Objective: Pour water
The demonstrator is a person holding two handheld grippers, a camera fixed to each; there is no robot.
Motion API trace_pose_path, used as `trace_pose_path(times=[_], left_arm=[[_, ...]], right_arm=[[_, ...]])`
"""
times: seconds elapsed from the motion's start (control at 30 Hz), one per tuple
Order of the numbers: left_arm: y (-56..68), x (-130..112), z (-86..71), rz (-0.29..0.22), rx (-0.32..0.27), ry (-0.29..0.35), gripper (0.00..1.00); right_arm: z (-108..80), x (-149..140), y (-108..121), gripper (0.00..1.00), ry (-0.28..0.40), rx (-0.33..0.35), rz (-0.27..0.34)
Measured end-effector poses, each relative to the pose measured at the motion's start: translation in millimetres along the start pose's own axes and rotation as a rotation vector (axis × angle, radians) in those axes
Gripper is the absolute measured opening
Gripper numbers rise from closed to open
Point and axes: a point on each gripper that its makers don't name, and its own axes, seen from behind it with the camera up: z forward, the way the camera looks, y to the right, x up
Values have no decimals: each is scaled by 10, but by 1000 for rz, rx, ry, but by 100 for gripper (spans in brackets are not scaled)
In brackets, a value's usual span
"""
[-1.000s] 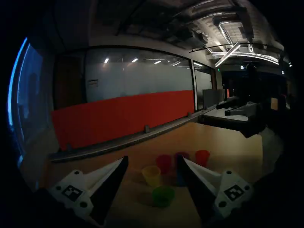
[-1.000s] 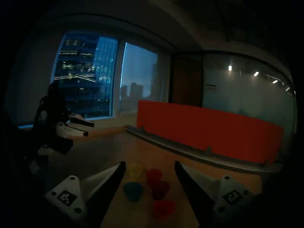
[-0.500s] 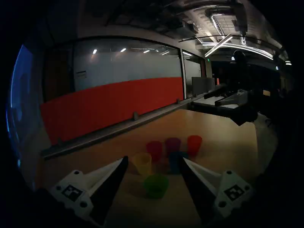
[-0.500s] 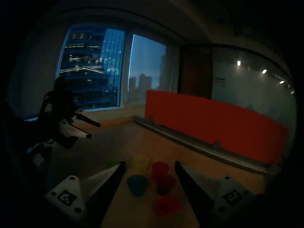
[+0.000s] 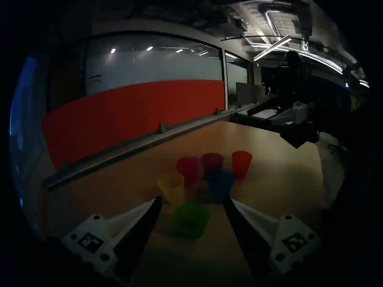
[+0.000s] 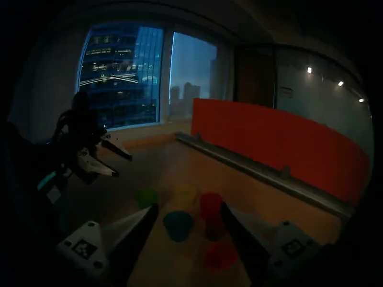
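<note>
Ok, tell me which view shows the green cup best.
The left gripper view: the green cup stands close, whole and unblocked, and its colour is plain. The right gripper view shows it smaller and dimmer, left of centre.

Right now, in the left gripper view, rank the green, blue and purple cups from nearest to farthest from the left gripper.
1. green cup, centred, just ahead of the left gripper.
2. blue cup, right of centre.
3. purple cup, back row, behind the blue.
</note>
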Motion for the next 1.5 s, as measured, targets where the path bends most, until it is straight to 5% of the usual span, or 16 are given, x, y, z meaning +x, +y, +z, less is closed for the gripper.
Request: trace_pose_path(times=[0.77, 1.5], left_arm=[[15, -766, 345, -14, -41, -164, 96], [-26, -1066, 761, -18, -68, -242, 94]], right_arm=[[478, -628, -61, 99, -136, 44, -13], [947, -1027, -151, 99, -233, 93, -40]])
